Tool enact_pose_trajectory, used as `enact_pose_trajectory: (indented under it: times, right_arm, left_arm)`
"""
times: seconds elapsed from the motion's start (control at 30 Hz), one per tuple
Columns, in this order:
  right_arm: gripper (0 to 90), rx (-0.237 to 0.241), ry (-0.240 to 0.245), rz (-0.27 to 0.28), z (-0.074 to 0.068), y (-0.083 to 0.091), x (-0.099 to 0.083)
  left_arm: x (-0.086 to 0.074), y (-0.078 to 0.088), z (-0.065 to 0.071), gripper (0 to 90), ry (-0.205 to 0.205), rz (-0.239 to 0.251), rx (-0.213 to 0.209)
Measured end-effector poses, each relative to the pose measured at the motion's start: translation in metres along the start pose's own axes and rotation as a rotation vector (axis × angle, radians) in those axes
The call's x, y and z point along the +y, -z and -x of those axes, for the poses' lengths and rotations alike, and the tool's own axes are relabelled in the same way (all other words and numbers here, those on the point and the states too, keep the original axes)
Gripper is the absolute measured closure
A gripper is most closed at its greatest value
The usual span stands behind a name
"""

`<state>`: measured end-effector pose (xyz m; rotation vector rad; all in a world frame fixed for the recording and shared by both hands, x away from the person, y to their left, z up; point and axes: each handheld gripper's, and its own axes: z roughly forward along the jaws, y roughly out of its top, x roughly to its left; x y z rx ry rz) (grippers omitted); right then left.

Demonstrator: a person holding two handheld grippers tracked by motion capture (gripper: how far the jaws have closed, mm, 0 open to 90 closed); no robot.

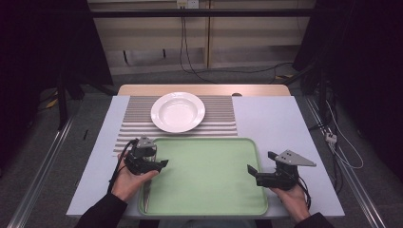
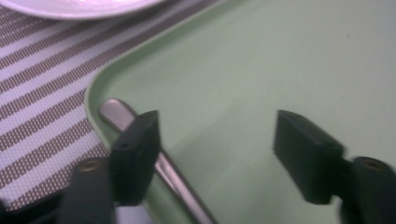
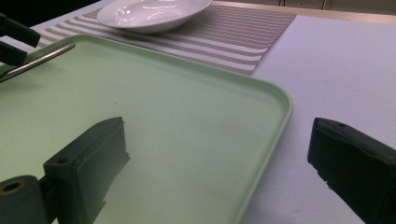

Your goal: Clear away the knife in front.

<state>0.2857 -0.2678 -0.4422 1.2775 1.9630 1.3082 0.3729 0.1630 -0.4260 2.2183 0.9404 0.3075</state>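
A pale green tray lies at the table's near edge. A metal utensil handle rests along its left rim. My left gripper hovers over the tray's far left corner. Its jaws stand open with nothing between them, and the utensil runs beneath the left jaw. My right gripper is open at the tray's right side. The tray's right rim passes between its wide-apart jaws without touching them. The utensil and the left gripper show far off in the right gripper view.
A white deep plate sits on a striped placemat just beyond the tray. The plate also shows in the right gripper view. The white table surface extends to the right of the tray.
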Motion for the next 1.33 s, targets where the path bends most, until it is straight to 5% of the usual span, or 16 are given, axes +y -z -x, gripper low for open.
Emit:
enact_pose_trajectory:
  times: [0.1,0.2,0.37,0.53,0.7,1.07,1.13,1.33]
  right_arm:
    - [4.6,-0.003,-0.003,0.001,0.001,0.0,0.0]
    - [4.6,-0.004,-0.007,0.001,0.001,0.0,0.0]
    - [4.6,-0.006,-0.008,0.0,0.002,0.0,0.0]
    - [4.6,-0.009,-0.009,-0.001,0.003,0.001,-0.001]
    - [4.6,-0.011,-0.014,-0.001,0.003,0.001,-0.001]
    - [4.6,-0.022,-0.014,0.003,0.003,0.003,-0.001]
    - [4.6,-0.023,-0.014,0.006,0.002,0.003,-0.001]
    - [4.6,-0.026,-0.017,0.005,0.003,0.003,-0.001]
  left_arm:
    - [0.003,0.004,-0.001,14.8,0.051,0.039,-0.03]
    - [0.004,0.011,-0.002,5.9,0.054,0.072,-0.044]
    - [0.005,0.026,-0.004,5.9,0.037,0.118,-0.053]
    - [0.0,0.037,-0.003,6.3,0.018,0.152,0.006]
    - [-0.015,0.042,-0.008,6.2,0.089,0.199,-0.007]
    - [-0.045,0.049,-0.007,5.9,0.102,0.247,0.082]
    - [-0.048,0.047,-0.008,6.1,0.117,0.239,0.055]
    - [-0.048,0.046,-0.008,5.9,0.115,0.243,0.08]
